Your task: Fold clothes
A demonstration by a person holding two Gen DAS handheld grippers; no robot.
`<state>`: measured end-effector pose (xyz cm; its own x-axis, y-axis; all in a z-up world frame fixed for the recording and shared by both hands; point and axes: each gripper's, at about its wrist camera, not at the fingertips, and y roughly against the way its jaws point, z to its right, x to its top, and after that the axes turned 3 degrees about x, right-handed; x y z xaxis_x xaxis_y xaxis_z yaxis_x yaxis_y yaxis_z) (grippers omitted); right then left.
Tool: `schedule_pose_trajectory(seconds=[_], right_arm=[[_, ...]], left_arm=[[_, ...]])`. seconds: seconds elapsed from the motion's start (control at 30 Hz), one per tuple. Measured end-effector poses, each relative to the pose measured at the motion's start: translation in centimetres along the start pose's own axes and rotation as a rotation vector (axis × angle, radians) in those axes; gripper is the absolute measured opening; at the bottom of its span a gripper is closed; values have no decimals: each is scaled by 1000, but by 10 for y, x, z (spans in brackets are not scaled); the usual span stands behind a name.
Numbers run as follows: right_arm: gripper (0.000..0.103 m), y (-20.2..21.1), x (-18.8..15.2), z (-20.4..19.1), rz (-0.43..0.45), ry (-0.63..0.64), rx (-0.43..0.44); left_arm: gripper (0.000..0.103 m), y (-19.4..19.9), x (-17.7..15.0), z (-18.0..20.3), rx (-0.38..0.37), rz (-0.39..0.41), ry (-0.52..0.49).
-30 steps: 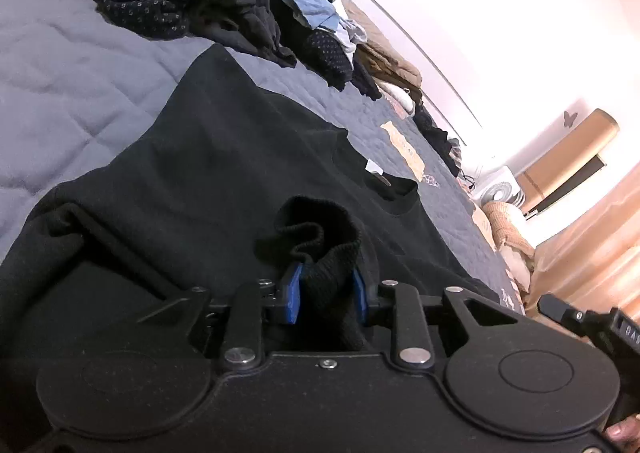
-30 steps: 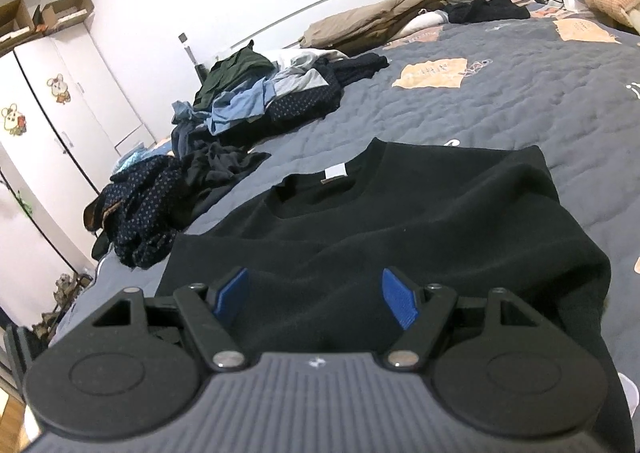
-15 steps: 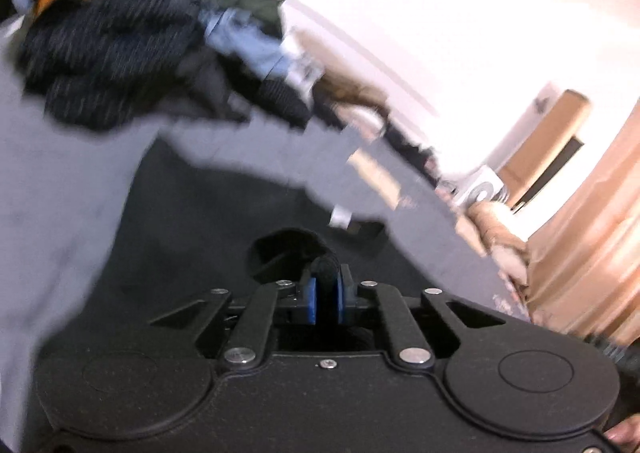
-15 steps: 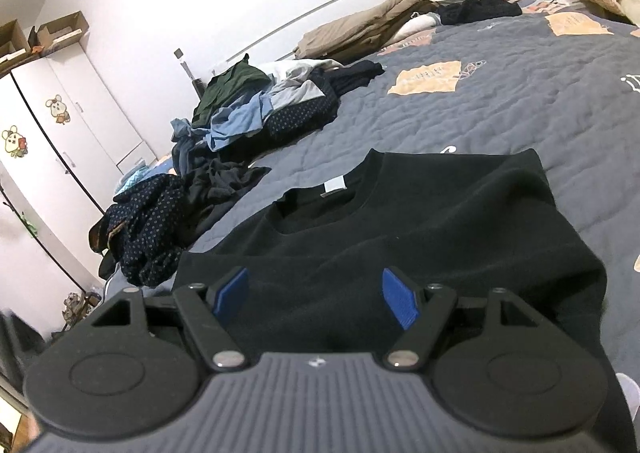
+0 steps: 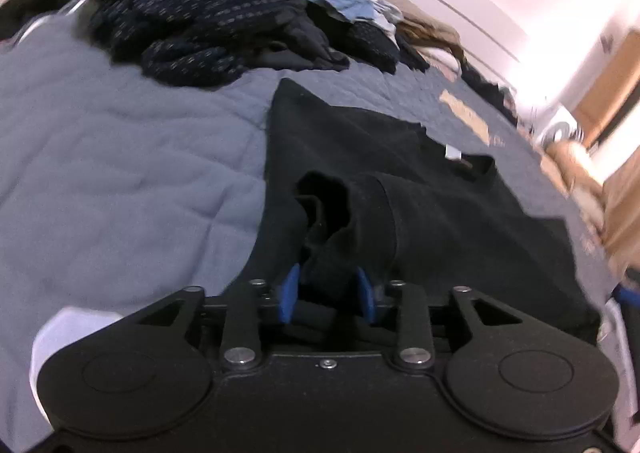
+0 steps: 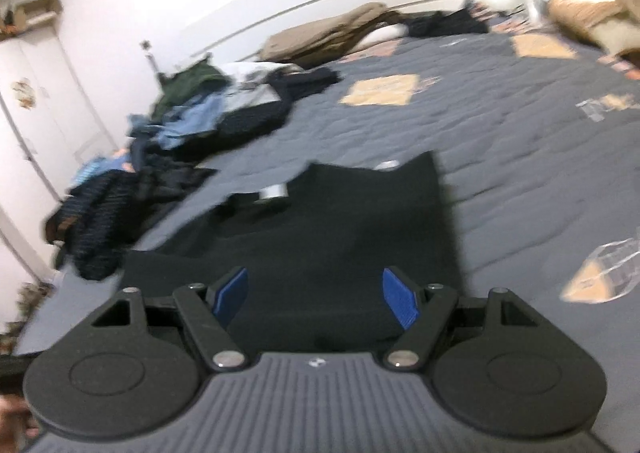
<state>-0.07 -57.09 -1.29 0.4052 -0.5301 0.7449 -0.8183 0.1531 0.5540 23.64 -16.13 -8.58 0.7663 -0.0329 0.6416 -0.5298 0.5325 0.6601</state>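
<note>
Black sweater [image 5: 420, 189] lies flat on your grey quilt [image 5: 120, 173], neck label up. Your left gripper [image 5: 326, 293] has just been opening, the ribbed cuff [image 5: 344, 221] bunched between its blue pads (contact unclear). Right gripper [image 6: 316, 295] gapes wide above the sweater's hem, holding nothing. Only the right view shows the wardrobe [image 6: 32, 125], beyond the sweater.

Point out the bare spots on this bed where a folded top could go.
Bare quilt lies left of the black sweater, below the clothes pile. More bare quilt runs right of the sweater in the right wrist view. Crowded: the pile and the brown clothes by the headboard.
</note>
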Motion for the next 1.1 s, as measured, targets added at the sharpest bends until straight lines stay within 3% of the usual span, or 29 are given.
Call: schedule_pose_trajectory(seconds=[0.13,0.2,0.3,0.57,0.7,0.87,1.1], right_arm=[[74,10,3,30,10,-64,-65],[74,12,1,36,9,-39,-101],[74,8,-6,35,-20,52,-136],[74,-6,-32,22,-131,377,-203],[74,-14,-39,36,-143,390,-261],[74,-30,-49,50,-183,427,-354],[78,-24,-46,68,-176,398,-377]], left_arm=[[56,16,10,8,6,52,-12],[56,21,20,15,4,89,-38],[58,21,28,23,-28,81,-29],[59,10,12,53,-100,9,-67],[59,0,-2,73,-119,-35,-134],[59,-10,-12,83,-136,-63,-132],[60,-9,-15,85,-137,-72,-133]])
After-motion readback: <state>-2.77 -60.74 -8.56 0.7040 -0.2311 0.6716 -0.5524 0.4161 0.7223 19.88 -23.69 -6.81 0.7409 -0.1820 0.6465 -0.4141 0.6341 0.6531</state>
